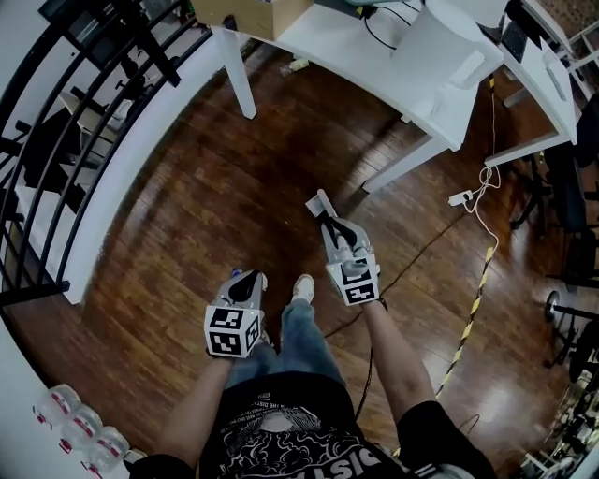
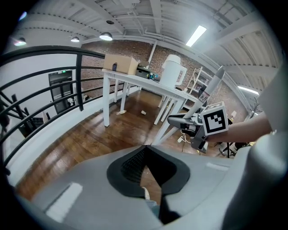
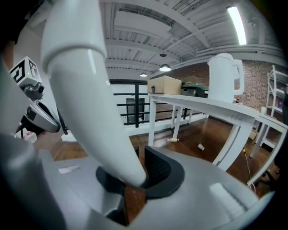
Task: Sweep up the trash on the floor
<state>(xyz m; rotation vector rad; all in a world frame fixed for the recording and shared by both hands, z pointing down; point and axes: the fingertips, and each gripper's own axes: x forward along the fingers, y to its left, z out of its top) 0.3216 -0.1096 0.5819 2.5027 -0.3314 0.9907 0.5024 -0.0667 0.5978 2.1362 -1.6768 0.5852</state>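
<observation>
My right gripper (image 1: 332,223) (image 3: 136,179) is shut on a thick white handle (image 3: 85,81) that rises up and to the left out of its jaws. The left gripper view shows that handle (image 2: 215,83) sticking up above the right gripper (image 2: 181,121). My left gripper (image 1: 246,278) (image 2: 144,148) hangs lower and to the left, jaw tips together, holding nothing. Small scraps of trash (image 1: 298,65) (image 2: 143,112) (image 3: 201,147) lie on the dark wood floor under the white table (image 1: 323,42). The handle's lower end is hidden.
A white jug (image 1: 440,47) and a cardboard box (image 1: 245,11) stand on the table. A black railing (image 1: 56,122) with a white ledge runs along the left. A power strip with cable (image 1: 460,197) and striped tape (image 1: 473,309) lie at right. Bottles (image 1: 73,416) stand at bottom left.
</observation>
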